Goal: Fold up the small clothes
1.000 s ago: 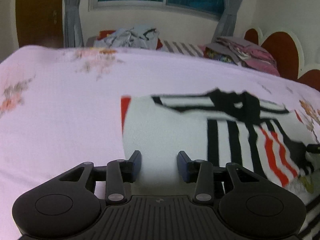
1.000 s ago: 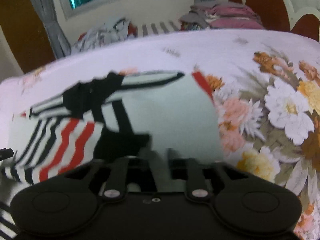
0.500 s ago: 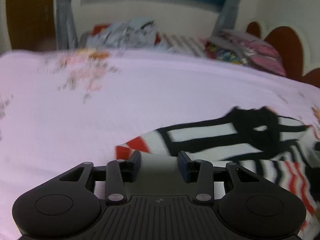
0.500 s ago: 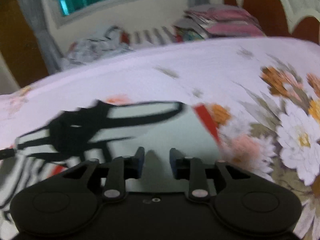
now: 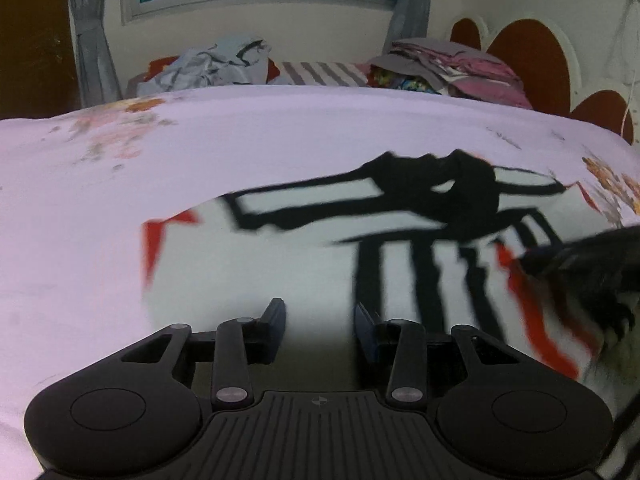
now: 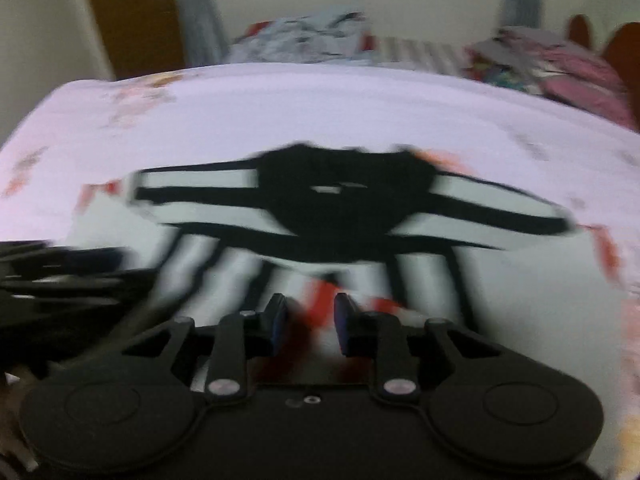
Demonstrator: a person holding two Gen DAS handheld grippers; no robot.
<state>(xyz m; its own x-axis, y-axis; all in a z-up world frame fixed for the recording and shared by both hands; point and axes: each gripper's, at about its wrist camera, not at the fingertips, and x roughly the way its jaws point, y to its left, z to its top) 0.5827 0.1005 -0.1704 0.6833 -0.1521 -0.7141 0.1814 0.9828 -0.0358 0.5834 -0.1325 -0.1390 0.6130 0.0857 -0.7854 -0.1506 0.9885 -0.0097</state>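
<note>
A small white shirt point(image 5: 280, 264) with black stripes, red wavy bands and red sleeve cuffs lies flat on the pink bedsheet point(image 5: 120, 200). Its black collar point(image 5: 452, 188) points away from me. My left gripper point(image 5: 320, 320) is open and empty over the shirt's white left part. My right gripper point(image 6: 307, 322) is open and empty over the shirt's point(image 6: 328, 216) striped lower middle; that view is blurred. The right gripper also shows at the right edge of the left wrist view point(image 5: 592, 272), and the left gripper shows as a dark blur in the right wrist view point(image 6: 60, 292).
A loose heap of pale clothes point(image 5: 216, 66) and a stack of folded pink and grey clothes point(image 5: 448, 68) lie at the far end of the bed. A scalloped brown headboard point(image 5: 528, 64) stands at the right. A window with curtains is behind.
The shirt's near part was carried over toward the collar and then let go. Both grippers have pulled back, and the right one has swung left toward the shirt's middle.
</note>
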